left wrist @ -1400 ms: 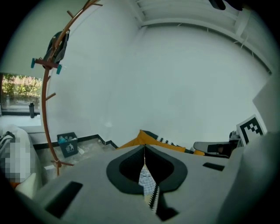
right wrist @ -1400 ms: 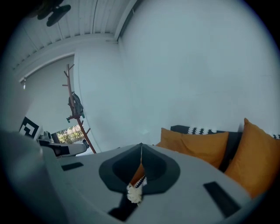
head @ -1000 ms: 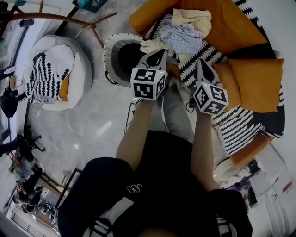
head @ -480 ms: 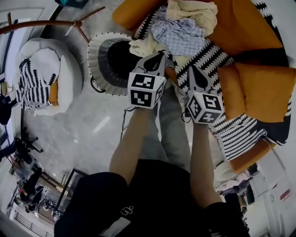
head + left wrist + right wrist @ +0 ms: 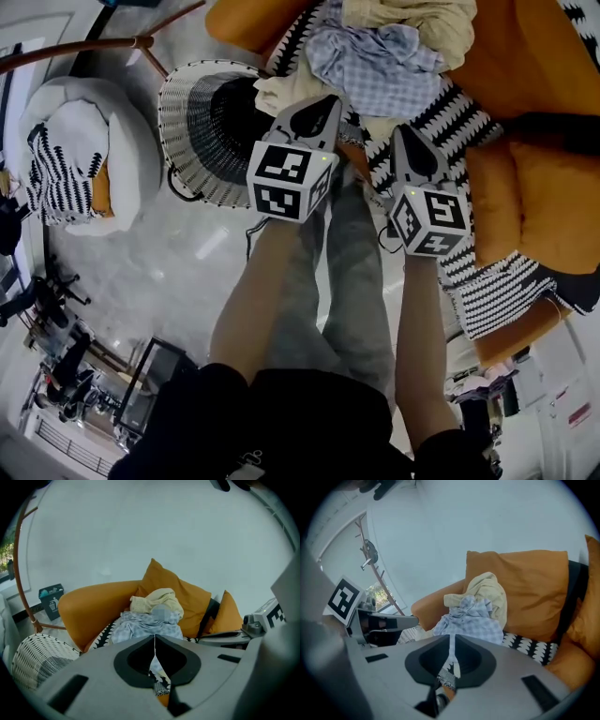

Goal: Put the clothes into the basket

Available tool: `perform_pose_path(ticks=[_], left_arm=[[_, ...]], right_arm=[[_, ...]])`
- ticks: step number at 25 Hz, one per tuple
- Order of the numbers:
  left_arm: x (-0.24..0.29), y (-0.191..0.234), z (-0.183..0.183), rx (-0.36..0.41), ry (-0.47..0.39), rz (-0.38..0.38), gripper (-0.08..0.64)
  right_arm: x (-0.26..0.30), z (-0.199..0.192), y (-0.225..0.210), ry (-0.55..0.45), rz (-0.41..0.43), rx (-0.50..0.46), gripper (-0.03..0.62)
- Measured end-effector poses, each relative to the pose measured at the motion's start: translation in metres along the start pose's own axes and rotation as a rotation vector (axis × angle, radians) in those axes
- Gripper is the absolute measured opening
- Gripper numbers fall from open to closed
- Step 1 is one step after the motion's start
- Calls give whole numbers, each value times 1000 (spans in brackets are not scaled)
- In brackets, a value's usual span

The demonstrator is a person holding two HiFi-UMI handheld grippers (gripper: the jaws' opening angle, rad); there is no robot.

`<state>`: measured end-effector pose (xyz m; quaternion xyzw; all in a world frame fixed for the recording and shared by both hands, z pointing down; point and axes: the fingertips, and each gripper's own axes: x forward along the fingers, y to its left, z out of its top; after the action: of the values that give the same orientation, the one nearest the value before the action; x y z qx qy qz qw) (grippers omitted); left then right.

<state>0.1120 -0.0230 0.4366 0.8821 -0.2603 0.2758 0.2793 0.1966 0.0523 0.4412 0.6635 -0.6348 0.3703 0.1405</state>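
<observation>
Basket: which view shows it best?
Head view: nearly the whole basket, open mouth and dark inside. Left gripper view catches only part of its wicker wall at lower left; right gripper view shows at most a sliver.

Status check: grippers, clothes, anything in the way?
Left gripper shut, empty; right gripper shut, empty. Clothes piled on sofa. Basket beside sofa, nothing blocking.

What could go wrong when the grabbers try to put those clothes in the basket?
1. The left gripper and the right gripper both have their jaws shut. If they don't open, they would probably just shove the clothes around.
2. The blue checked shirt is bunched up with the cream garment, so pulling one might drag the other onto the floor.
3. The black-and-white throw lies right under the clothes and could get pinched too.
</observation>
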Motion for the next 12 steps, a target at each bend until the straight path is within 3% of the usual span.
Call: perform_pose_path(ticks=[4,6,8,12], left_arm=[[24,14,1,37,-14,11,11],[35,17,-1,54,4,-5,23],[45,18,-5,71,46,-27,151],[70,31,-9,145,124,2,218]], right_arm=[[25,-6,-17,9,3,-5,31],[33,-7,-21,20,19,2,146],[40,-10,-24,38,32,0,183],[56,-7,-44,60,-9,-6,239]])
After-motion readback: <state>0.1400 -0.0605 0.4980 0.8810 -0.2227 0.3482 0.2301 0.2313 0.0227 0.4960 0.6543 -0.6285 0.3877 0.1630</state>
